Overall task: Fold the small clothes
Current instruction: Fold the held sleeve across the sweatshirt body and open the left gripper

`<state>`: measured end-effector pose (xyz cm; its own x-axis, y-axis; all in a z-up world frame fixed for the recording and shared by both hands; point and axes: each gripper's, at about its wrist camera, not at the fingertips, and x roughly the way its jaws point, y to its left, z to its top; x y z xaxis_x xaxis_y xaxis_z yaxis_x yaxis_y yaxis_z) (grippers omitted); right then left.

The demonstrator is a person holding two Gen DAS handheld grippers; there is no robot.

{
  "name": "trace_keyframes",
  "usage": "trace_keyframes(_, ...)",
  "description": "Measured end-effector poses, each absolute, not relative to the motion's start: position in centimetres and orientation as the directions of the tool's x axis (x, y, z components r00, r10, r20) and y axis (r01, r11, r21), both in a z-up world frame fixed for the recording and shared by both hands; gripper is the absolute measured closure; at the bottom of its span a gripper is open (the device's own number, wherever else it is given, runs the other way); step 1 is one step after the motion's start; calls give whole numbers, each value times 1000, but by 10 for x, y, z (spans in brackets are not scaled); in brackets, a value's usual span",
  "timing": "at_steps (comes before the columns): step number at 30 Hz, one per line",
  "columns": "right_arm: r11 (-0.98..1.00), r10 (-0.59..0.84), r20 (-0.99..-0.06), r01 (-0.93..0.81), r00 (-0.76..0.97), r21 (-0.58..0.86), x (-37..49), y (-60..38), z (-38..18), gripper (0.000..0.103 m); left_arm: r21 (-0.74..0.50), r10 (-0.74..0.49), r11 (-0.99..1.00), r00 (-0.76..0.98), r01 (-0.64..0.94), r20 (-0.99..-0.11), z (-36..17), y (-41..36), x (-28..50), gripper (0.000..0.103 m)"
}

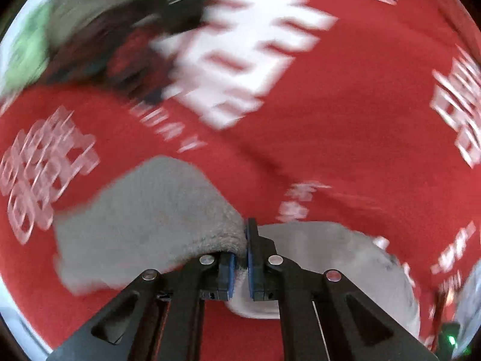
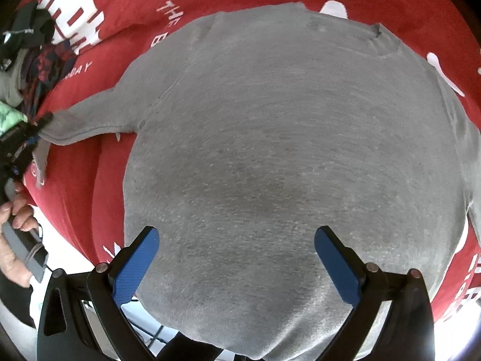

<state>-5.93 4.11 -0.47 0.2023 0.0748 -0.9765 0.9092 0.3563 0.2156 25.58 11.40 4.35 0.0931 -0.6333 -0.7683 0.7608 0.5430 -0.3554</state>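
Observation:
A small grey long-sleeved top [image 2: 285, 138] lies flat on a red cloth with white lettering [image 2: 126, 9]. My right gripper [image 2: 237, 240] is open and empty, its blue pads [image 2: 136, 263] hovering over the top's lower body. My left gripper [image 1: 245, 240] is shut on the end of the grey sleeve [image 1: 156, 216], which bunches over its left finger. In the right wrist view the left gripper [image 2: 33, 134] shows at the far left, pinching the sleeve's cuff [image 2: 55, 126]. The left wrist view is blurred by motion.
A heap of other clothes, dark patterned [image 2: 45, 72], black [image 2: 30, 30] and light green [image 2: 9, 117], lies at the cloth's left end. The person's hand [image 2: 12, 240] is at lower left. The cloth's near edge drops to a white floor [image 2: 66, 255].

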Motion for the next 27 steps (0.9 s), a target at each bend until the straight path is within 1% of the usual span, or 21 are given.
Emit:
trace_keyframes(1, 349, 70, -976, 911, 207, 219, -63, 40, -3, 0, -340, -659, 473, 71, 813, -749, 58, 100, 237, 96)
trace_keyframes(4, 309, 41, -973, 924, 225, 227, -81, 34, 3, 0, -333, -703, 299, -30, 894, -711, 81, 62, 189, 96)
trace_keyframes(6, 270, 14, -971, 934, 238, 233, -97, 29, 7, 0, -332, -704, 174, -119, 927, -700, 85, 31, 147, 96)
trace_keyframes(8, 215, -20, -969, 947, 247, 237, -119, 23, 12, 0, -314, -682, 84, -175, 946, -710, 82, 10, 106, 96)
trace_keyframes(11, 131, -56, -969, 964, 240, 231, -154, 16, 14, 0, -317, -594, -8, -259, 948, -761, 53, -16, 49, 96)
trace_keyframes(14, 59, -64, -973, 974, 221, 218, -185, 9, 10, 0, -290, -474, -43, -275, 956, -836, 13, -31, 10, 96)
trace_keyframes(16, 15, -63, -977, 979, 205, 205, -206, 7, 5, 0, -284, -407, -34, -273, 958, -872, -7, -32, -2, 95)
trace_keyframes(19, -20, -62, -981, 982, 186, 188, -228, 8, -1, 0, -246, -343, -6, -233, 969, -910, -18, -28, -5, 94)
trace_keyframes(20, -24, -60, -982, 983, 181, 183, -233, 7, -2, 0, -228, -341, -2, -215, 974, -915, -18, -23, -3, 75)
trace_keyframes(21, -25, -60, -982, 983, 178, 180, -235, 6, -3, 0, -210, -343, 1, -196, 978, -919, -15, -18, 2, 59)
trace_keyframes(22, -23, -62, -982, 984, 177, 179, -236, 5, -3, 0, -185, -357, 9, -169, 983, -919, -8, -11, 5, 27)
trace_keyframes(23, -17, -68, -982, 984, 177, 178, -236, 3, -1, 0, -158, -387, 22, -138, 987, -912, 4, -2, 11, 19)
trace_keyframes(25, 12, -91, -979, 983, 181, 181, -231, -2, 5, 0, -123, -426, 42, -94, 992, -900, 20, 14, 31, 18)
trace_keyframes(27, 84, -138, -971, 979, 197, 187, -214, -9, 19, 0, -73, -433, 101, -22, 992, -901, 30, 30, 54, 18)
